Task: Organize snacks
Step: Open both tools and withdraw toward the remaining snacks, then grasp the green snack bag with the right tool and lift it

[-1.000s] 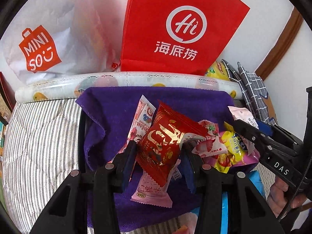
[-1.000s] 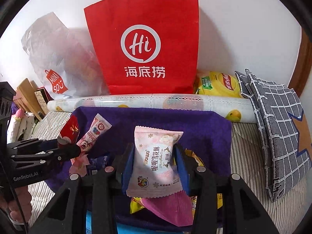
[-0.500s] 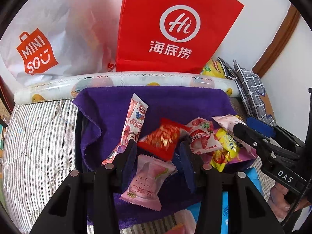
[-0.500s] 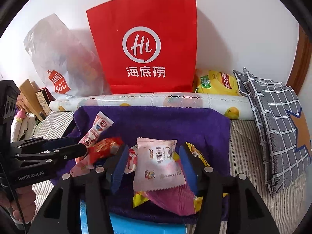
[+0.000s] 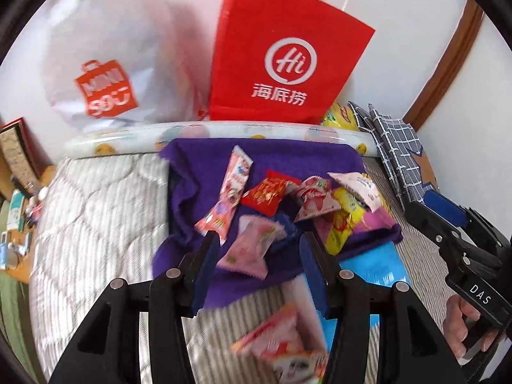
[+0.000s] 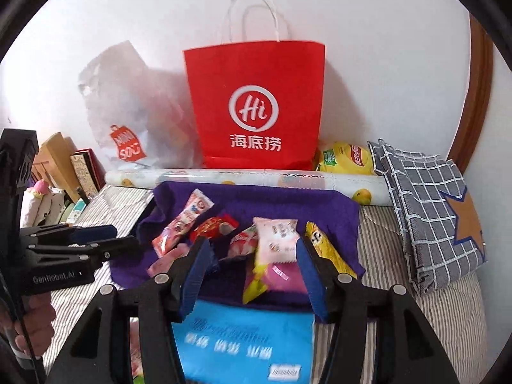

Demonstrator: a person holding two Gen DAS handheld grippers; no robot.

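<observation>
Ahead of both grippers: a purple cloth (image 6: 288,204) spread on a striped, quilted bed surface (image 5: 96,224), with a heap of snack packets on it.
Left gripper (image 5: 259,240): jaws spread wide, nothing between the blue pads; it hangs above the near edge of the cloth.
Right gripper (image 6: 252,246): jaws also wide apart and holding nothing, tips over the near part of the heap.
Between the left fingertips: a pale pink packet (image 5: 252,246) lying loose on the cloth, not touched by either pad as far as can be seen.
Beyond the left tips: a long pink-and-white stick packet (image 5: 228,192) lying slanted, a red packet (image 5: 267,193) just right of it, then a red-and-white strawberry packet (image 5: 312,198).
Between the right fingertips: a pink-white snowflake packet (image 6: 276,236) resting on a magenta packet (image 6: 281,275) and a yellow packet (image 6: 323,249).
Below the right gripper: a blue pack (image 6: 243,342) with white lettering, near edge of the cloth lying over its far end.
Under the left gripper: a blurred pink-and-red packet (image 5: 281,336) on the striped surface, apart from the heap.
Far side of the cloth: a printed roll (image 6: 256,180) lying crosswise; behind it a red paper bag (image 6: 256,105) upright against the wall and a white Miniso bag (image 6: 128,112) to its left.
Far right: a yellow chip bag (image 6: 345,156) and a folded checked cloth (image 6: 425,198).
</observation>
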